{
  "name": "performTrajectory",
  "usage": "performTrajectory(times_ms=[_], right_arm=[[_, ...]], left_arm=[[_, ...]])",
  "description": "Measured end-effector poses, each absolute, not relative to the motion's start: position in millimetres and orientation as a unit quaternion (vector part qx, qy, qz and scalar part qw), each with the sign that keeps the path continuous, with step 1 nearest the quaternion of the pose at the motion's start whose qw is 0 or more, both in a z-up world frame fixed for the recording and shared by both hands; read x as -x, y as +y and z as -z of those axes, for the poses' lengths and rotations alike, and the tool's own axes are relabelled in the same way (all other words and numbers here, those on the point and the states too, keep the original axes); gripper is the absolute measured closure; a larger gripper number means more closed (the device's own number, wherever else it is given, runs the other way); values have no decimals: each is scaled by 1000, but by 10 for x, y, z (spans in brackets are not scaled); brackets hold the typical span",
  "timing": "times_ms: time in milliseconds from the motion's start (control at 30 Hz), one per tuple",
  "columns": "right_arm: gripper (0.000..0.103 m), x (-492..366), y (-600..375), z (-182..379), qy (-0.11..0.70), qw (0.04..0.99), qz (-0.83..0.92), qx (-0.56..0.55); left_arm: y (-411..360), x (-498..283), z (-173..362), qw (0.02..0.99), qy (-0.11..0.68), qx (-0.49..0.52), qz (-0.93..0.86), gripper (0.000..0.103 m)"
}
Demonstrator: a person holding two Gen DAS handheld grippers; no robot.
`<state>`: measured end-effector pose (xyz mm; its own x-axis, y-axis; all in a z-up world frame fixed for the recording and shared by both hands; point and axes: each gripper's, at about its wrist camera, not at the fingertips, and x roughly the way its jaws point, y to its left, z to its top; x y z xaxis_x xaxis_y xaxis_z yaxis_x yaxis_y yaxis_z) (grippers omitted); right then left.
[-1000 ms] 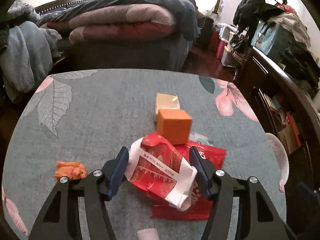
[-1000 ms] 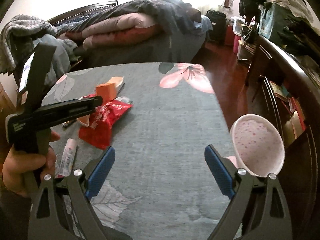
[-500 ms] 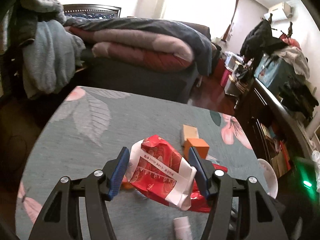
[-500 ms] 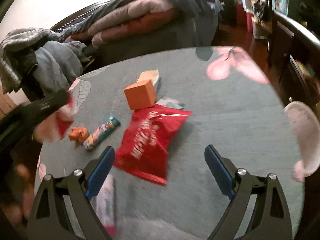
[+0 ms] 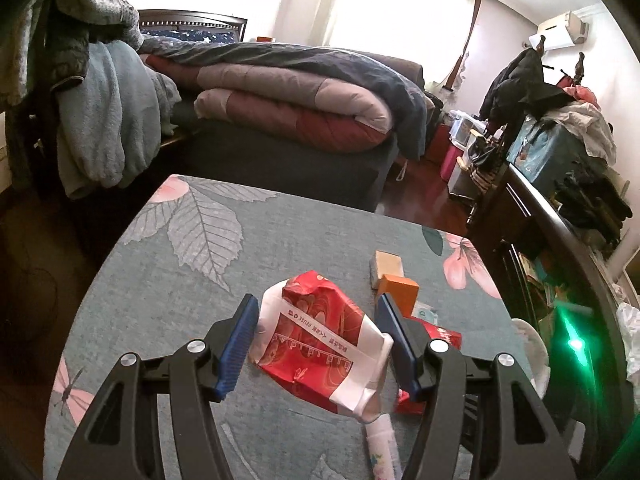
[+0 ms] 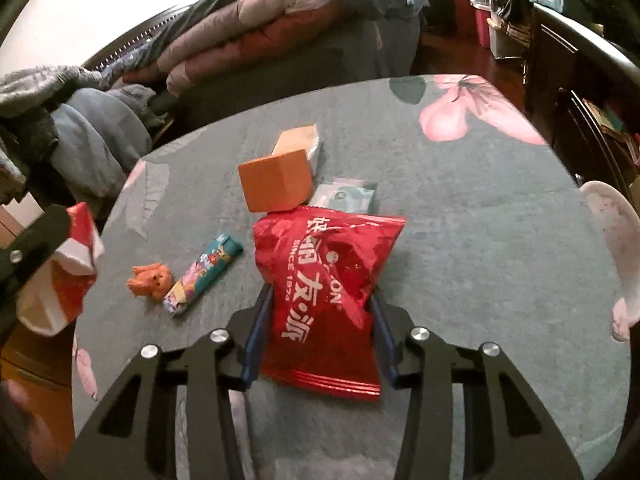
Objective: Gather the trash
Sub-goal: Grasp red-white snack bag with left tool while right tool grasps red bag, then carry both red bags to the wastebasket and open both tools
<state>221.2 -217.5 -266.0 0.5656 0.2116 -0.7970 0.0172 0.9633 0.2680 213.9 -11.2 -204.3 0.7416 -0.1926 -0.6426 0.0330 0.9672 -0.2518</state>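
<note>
The right gripper has just been closing its jaws, and they now pinch the red snack bag lying flat on the grey-green tablecloth. Just beyond the bag stands an orange box; to its left lie a candy wrapper and a small orange toy. The left gripper, tilted downward above the cloth, clamps a crumpled red-and-white wrapper held clear of the table. Beyond the table is a bed piled with quilts.
</note>
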Motion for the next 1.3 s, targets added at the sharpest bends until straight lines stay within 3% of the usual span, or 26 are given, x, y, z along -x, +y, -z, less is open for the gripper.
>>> performTrajectory(times_ms=[600, 1300], right_arm=[[57, -1604, -2948, 2236, 408, 897, -43, -163], [57, -1175, -4006, 2226, 376, 904, 33, -200]], left_arm=[[-835, -1910, 1745, 932, 331, 75, 128, 41], [-2091, -1833, 1565, 918, 322, 7, 231, 41]])
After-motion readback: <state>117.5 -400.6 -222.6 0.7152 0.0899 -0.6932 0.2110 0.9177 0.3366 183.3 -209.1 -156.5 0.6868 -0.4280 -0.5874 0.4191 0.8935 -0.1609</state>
